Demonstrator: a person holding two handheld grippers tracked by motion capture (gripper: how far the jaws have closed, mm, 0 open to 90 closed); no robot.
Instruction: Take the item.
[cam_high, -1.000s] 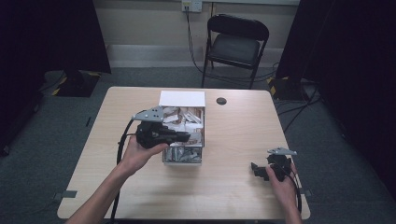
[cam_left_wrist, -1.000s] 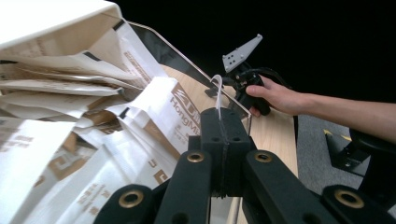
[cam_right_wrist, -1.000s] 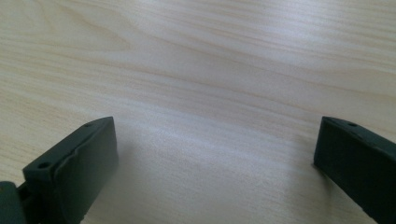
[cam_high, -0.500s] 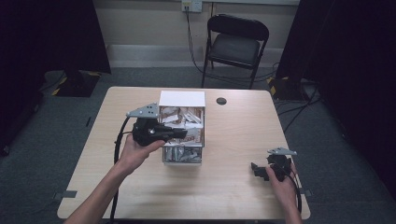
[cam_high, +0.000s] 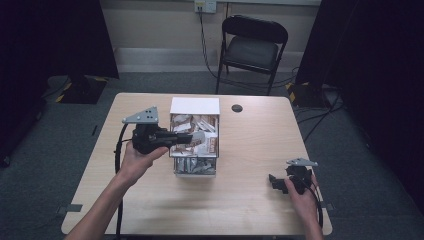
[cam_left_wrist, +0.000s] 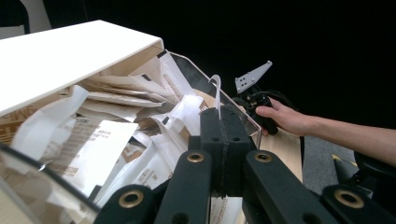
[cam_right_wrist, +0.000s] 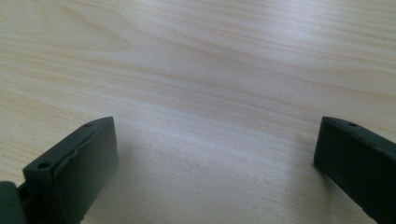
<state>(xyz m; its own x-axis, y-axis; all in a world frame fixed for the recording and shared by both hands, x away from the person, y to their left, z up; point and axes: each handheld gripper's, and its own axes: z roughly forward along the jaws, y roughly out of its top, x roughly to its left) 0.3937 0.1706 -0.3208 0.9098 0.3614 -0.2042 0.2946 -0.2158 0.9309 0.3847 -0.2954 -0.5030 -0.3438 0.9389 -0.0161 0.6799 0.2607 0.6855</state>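
My right gripper (cam_high: 278, 183) rests nearest me on the wooden table (cam_high: 250, 150), well to the right of the clear box (cam_high: 195, 167), its jaws spread wide with bare wood between them. The right gripper view shows what the high view cannot: the two black pads (cam_right_wrist: 74, 163) stand far apart and hold nothing.

My left gripper (cam_high: 197, 137) reaches in from the left side of the box, over its open top. In the left gripper view its jaws are clenched together, and a thin clear sliver, the edge of a packet (cam_left_wrist: 216, 91), rises just beyond the tips; whether it is pinched between them I cannot tell. That same view shows my other hand (cam_left_wrist: 280, 116) far off beyond the box.

The box is packed with white and brown paper packets (cam_left_wrist: 93, 144), lying loose and crumpled. Over its far end sits a white lid (cam_high: 195, 106). Beyond the box, a small dark disc (cam_high: 237, 108) lies on the table.
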